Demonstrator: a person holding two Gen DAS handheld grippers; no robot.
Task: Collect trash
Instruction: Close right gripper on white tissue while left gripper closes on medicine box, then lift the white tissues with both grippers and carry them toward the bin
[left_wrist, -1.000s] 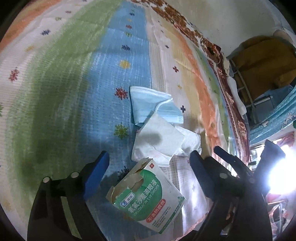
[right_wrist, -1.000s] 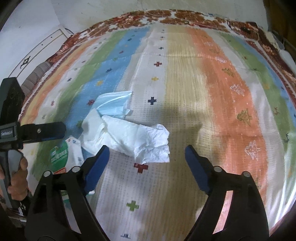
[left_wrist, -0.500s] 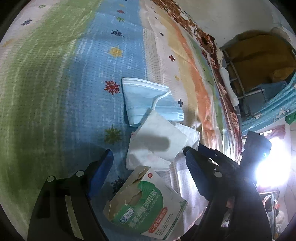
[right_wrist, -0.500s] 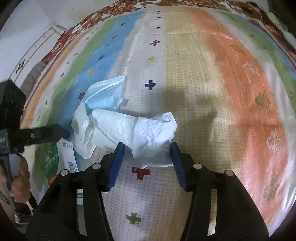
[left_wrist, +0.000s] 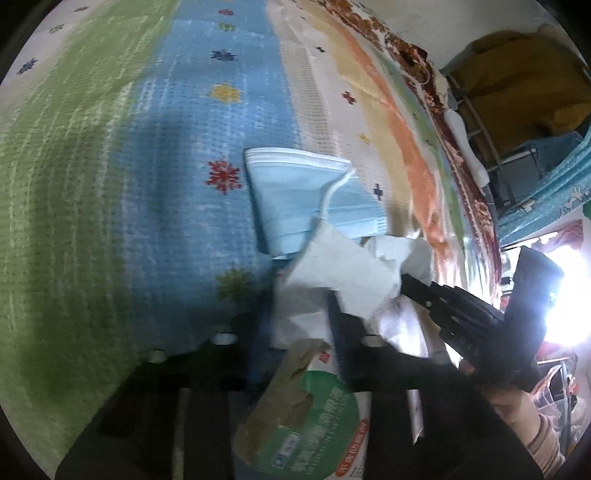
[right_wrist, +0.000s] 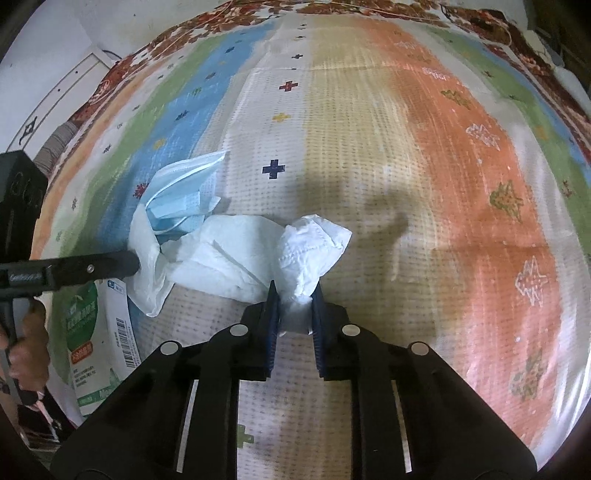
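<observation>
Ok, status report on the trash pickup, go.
Right gripper closing on white tissue. Left gripper closing on tissue's other end. Face mask, torn box still on mat.

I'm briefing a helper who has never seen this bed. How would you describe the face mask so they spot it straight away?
On the striped bedspread, look where the blue stripe meets the white one, beside the pile of white tissue. The face mask lies at the far end of that pile, partly tucked under it. It alone is pale blue and pleated, with a white ear loop.
</observation>
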